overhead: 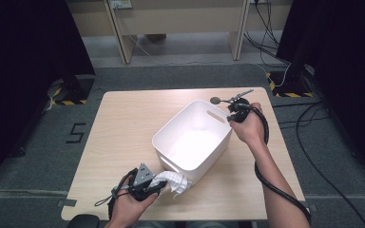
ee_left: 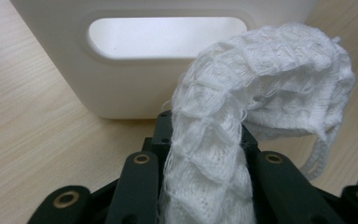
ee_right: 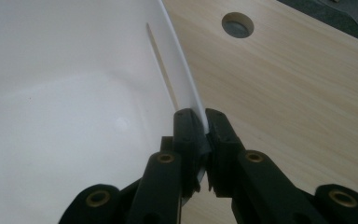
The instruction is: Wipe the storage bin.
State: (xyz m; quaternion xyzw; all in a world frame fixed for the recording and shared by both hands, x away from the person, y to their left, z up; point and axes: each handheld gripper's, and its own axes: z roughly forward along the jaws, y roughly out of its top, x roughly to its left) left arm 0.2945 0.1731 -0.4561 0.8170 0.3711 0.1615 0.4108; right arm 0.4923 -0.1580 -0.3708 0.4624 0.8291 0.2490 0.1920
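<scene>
Cloth (ee_left: 242,93): white open-knit fabric, bunched and draped; in the high view it lies at the near corner of the bin (overhead: 173,181), touching the outer wall, partly resting on the counter.
Bin (overhead: 190,137): white plastic tub, rectangular with rounded corners, set at an angle near the middle of the counter; interior looks empty in the high view; slot handle in the near end wall (ee_left: 168,37) and another in the far wall (overhead: 216,115).
Counter (overhead: 123,123): pale wood-grain top; a round cable hole (ee_right: 237,24) lies near the far right corner, just beyond the bin.
Left gripper (overhead: 145,183): held low at the near edge of the counter, left of the cloth, pointing at the bin's near end wall; grey three-cornered plate on top.
Left fingers: pinching the cloth, a band of which runs up between them and arches over toward the right in the left gripper view (ee_left: 205,177).
Right gripper (ee_right: 198,126): at the bin's far right rim; in the high view the hand (overhead: 249,127) wraps it beside the bin's far corner.
Right fingers: pressed on the bin's thin rim, one inside the wall, one outside.
Cable (overhead: 271,180): black, trailing from the right gripper along the forearm toward the near edge.
Floor (overhead: 180,76): grey carpet around the counter; hazard-striped bases at far left and far right.
</scene>
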